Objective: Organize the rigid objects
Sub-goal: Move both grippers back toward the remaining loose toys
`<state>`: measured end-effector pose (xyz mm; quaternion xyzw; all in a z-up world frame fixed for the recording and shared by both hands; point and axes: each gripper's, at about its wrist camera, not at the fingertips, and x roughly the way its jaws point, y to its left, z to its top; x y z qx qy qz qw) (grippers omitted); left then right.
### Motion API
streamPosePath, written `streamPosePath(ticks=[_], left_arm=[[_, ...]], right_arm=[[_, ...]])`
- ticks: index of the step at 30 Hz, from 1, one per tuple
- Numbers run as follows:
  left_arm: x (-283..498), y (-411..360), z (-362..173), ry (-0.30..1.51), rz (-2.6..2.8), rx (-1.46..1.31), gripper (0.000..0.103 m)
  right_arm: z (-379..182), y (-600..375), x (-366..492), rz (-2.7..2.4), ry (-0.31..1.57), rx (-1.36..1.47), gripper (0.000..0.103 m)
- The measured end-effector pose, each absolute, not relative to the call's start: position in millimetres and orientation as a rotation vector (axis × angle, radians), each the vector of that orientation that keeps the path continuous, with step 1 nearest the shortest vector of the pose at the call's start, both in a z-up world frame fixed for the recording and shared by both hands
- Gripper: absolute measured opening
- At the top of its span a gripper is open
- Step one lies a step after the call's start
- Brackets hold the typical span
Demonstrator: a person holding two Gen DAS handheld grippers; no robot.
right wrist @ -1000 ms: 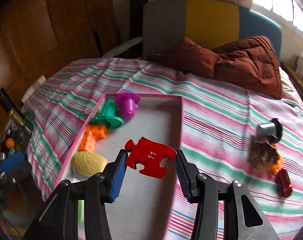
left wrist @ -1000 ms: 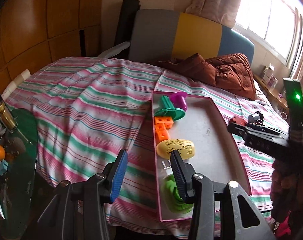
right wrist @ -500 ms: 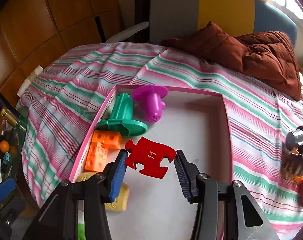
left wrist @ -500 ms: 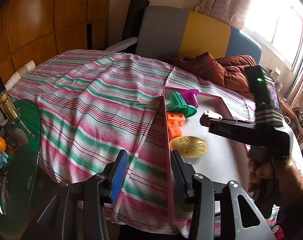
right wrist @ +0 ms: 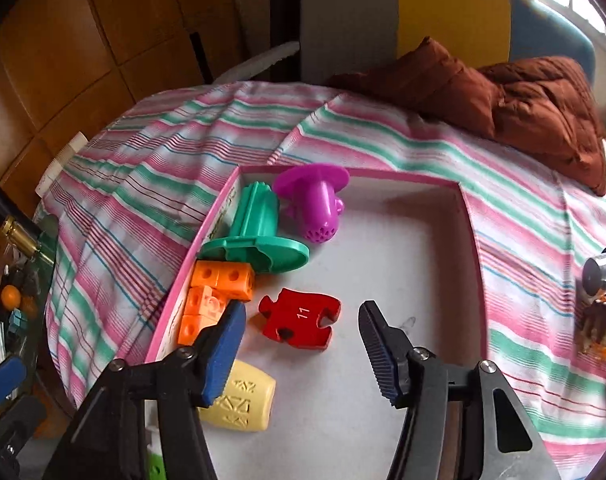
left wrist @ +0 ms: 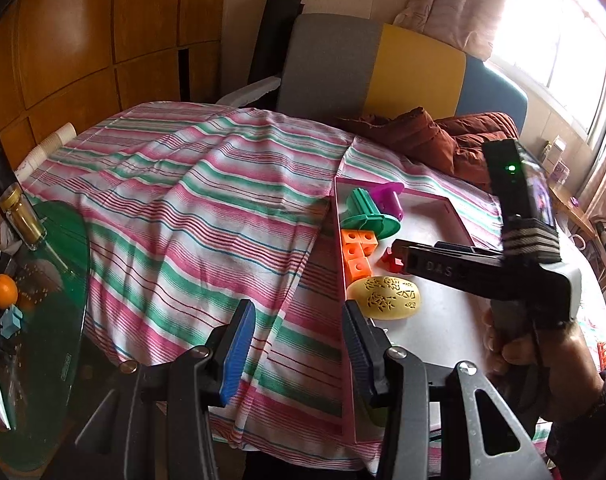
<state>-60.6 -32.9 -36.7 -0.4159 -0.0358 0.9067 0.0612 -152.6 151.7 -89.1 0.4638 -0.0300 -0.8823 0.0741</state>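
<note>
A bed covered with a pink, green and white striped sheet [left wrist: 207,208] carries everything. A shallow pink-rimmed tray [right wrist: 469,216] lies flat on the sheet. A rumpled brown quilt [right wrist: 543,96] sits at the far end against the headboard. To the right of the tray, a small metal cylinder [right wrist: 601,272] and a few blurred small toys [right wrist: 601,326] rest on the sheet.

I read two markings. The red puzzle piece [right wrist: 299,318] carries the number "11" in white. The right gripper [left wrist: 447,266] body, in my left wrist view, bears the letters "DAS".
</note>
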Motion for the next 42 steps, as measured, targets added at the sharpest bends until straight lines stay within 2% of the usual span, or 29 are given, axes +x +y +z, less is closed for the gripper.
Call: streamPosePath(ticks=[10,20,30,39,42], left_arm=[[-53.7,-22.8,-30.0,-0.069,2.733,-1.231,0.045],[-49.3,4.2,-25.8,0.010,2.704,-1.192,0.045],[-46.4,45.0,-25.4,0.097,2.633,-1.159,0.045],[-46.1,77.6,-21.6,0.123,2.579,-1.125,0.045],[-45.0,87.6,-22.6,0.139,2.560,-1.123,0.046]], right_arm=[[-63.6,172.2,-120.6,-2.740,-0.088,1.299,0.063],[-45.6,233.0,-83.3,-2.866,-0.116,1.260,0.067],[-54.6,324.8,-51.6,-3.010,-0.137,1.376,0.067],[-60.2,413.9,-33.9,-3.143,-0.231,1.487,0.067],[-65.8,437.3,-38.3,-3.185,-0.199,1.556,0.070]])
